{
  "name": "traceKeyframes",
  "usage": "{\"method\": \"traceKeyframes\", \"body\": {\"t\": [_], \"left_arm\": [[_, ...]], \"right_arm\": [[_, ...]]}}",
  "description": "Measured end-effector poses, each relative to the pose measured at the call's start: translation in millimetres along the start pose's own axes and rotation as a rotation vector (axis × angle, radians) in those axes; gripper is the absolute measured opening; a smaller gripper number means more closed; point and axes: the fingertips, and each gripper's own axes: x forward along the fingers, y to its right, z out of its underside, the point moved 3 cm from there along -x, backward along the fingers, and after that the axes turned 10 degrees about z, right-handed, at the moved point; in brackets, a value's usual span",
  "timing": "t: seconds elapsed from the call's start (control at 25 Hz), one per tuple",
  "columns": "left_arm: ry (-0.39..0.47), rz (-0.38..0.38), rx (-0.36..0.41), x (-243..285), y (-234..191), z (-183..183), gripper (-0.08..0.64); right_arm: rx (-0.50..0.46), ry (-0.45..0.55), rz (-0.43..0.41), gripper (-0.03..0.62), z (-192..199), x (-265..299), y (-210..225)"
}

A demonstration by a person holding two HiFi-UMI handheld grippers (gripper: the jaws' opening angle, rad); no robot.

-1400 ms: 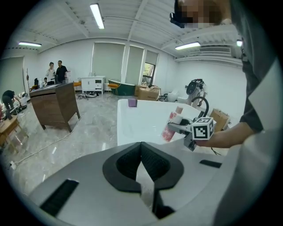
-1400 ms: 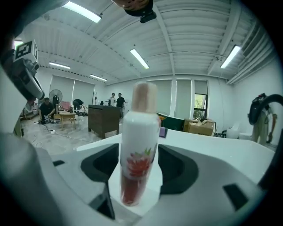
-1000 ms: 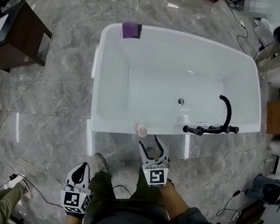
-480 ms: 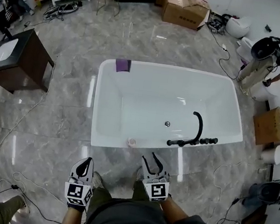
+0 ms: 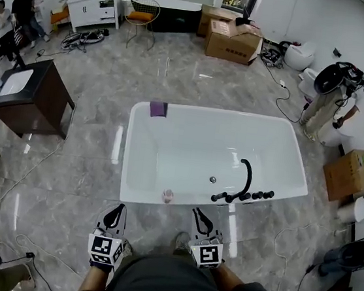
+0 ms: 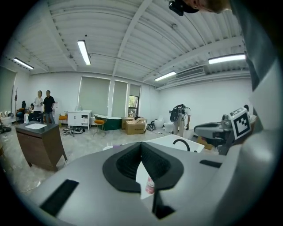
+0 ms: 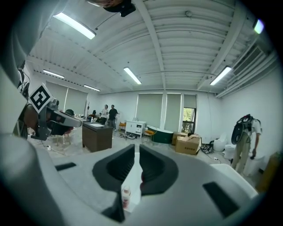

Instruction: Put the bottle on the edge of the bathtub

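The white bathtub point(image 5: 138, 194) sits on the grey marble floor in the middle of the head view. A small white bottle with a red flower print and pink cap point(image 5: 168, 194) stands upright on the tub's near rim, left of the black tap. My right gripper point(image 5: 200, 215) hangs just short of that rim, right of the bottle, jaws a little apart and holding nothing. The left gripper point(image 5: 116, 210) is lower left, fingers together and empty. The bottle point(image 6: 150, 185) shows small through the left jaws, and the bottle point(image 7: 127, 195) shows small through the right jaws.
A black curved tap point(image 5: 242, 182) rises from the near rim at right. A purple block point(image 5: 158, 109) lies on the far left corner. A dark wooden cabinet point(image 5: 27, 96) stands left, cardboard boxes point(image 5: 233, 41) behind, people point(image 5: 18, 3) far left. Cables cross the floor.
The right gripper has let go of the bottle, which now stands on the near rim. Both grippers have drawn back from the tub and the head view takes in more room.
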Motion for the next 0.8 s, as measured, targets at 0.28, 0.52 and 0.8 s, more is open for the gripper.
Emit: {"method": "traceKeyframes", "body": {"t": [0.28, 0.52, 0.8], "left_arm": [[0.028, 0.008, 0.013, -10, 6, -10, 0.0], [0.039, 0.031, 0.024, -14, 8, -13, 0.0], [0.047, 0.039, 0.025, -19, 14, -20, 0.0]], "right_arm": [[0.017, 0.006, 0.026, 0.002, -4, -17, 4], [0.04, -0.015, 0.033, 0.002, -8, -22, 0], [0.054, -0.007, 0.012, 0.002, -19, -24, -6]]}}
